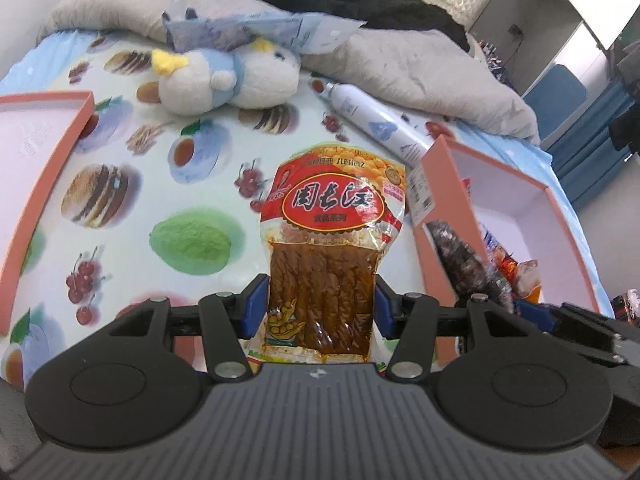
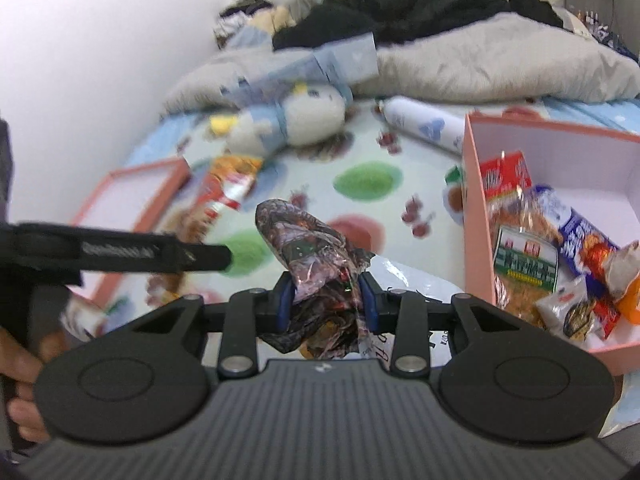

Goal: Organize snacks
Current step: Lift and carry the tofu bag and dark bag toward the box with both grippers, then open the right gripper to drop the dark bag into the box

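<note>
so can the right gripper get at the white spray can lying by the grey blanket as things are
Probably not yet: the right gripper is shut on a dark crinkly snack packet, so its jaws are occupied. The path to the white spray can over the printed bedsheet looks clear beside the pink box.

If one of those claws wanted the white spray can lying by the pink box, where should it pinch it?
Probably across the round body of the white spray can, near its middle, coming down from above. It lies flat on the bedsheet, its far end tucked behind the pink box, so the ends are awkward.
</note>
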`<state>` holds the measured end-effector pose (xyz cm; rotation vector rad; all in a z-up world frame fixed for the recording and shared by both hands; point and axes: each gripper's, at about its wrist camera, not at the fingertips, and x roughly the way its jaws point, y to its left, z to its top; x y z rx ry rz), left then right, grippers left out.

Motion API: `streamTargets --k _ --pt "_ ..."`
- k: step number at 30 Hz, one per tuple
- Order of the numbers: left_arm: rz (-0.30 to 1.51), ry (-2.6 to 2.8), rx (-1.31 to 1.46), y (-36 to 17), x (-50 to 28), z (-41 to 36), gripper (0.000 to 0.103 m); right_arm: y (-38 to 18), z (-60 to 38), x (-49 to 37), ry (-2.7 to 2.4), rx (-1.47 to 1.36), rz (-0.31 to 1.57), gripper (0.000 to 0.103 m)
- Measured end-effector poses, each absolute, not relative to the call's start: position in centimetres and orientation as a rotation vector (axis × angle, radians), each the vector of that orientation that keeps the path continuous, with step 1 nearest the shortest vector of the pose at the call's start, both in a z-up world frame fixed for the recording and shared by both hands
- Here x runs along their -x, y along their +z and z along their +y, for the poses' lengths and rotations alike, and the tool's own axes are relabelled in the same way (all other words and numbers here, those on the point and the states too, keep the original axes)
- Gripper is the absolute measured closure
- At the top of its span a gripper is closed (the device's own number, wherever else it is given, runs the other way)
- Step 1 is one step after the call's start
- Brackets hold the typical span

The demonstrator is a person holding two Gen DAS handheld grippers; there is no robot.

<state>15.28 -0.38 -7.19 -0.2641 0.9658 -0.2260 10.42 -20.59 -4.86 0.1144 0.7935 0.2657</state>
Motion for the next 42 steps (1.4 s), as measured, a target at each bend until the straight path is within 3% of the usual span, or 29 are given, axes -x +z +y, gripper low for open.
streamTargets --k 14,29,42 --pt "0.87 -0.292 0.239 -1.2 -16.1 -3.4 0.044 1.6 -22.9 -10.3 0.222 -0.041 0.633 0.065" --pt "0.778 -0.42 0.199 3.8 -18.6 -10.5 0.044 4.5 -28.7 -11.5 0.106 -0.035 0.535 0.065" --pt "0.818 -0.539 0.127 1.0 -23.4 -20.3 0.044 1.2 -35.9 -13.9 -0.066 -0.024 0.568 0.065"
